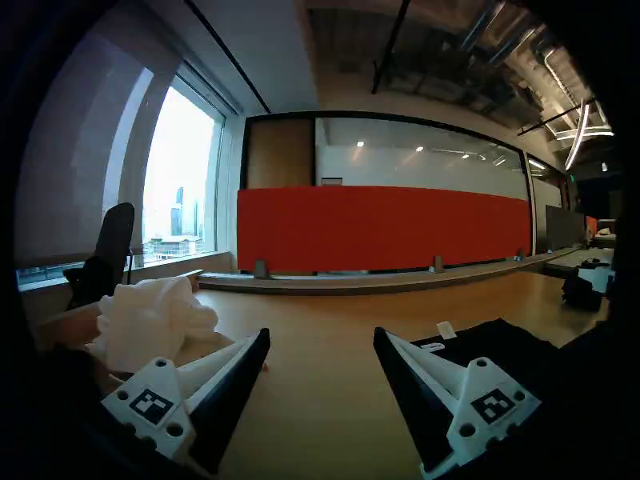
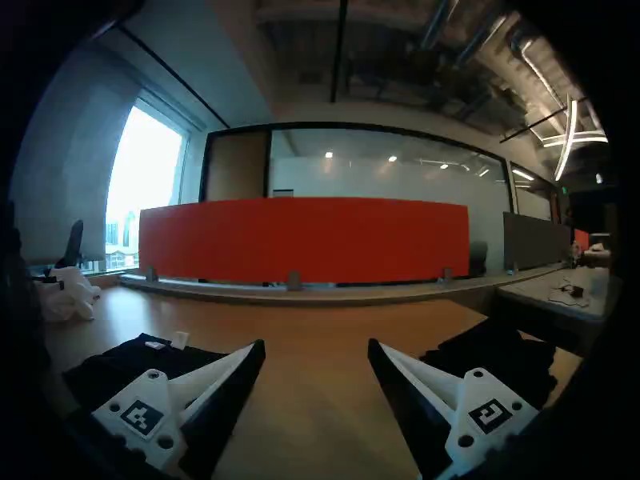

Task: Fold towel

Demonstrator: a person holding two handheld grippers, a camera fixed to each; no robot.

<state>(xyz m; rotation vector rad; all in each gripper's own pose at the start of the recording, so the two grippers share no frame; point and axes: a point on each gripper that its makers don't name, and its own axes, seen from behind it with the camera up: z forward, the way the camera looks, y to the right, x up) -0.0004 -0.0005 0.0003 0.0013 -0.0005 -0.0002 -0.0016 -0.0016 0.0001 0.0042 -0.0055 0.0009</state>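
A black towel with a white tag lies flat on the wooden table, to the right of my left gripper, which stands open with nothing between its fingers. In the right gripper view the same black towel lies low on the left, and another black cloth lies on the right. My right gripper hovers open above the bare wood between them, holding nothing.
A crumpled white cloth sits at the table's left end, seen also as the white cloth far left. A red divider panel runs along the back edge. A black office chair stands by the window. A neighbouring desk carries small items.
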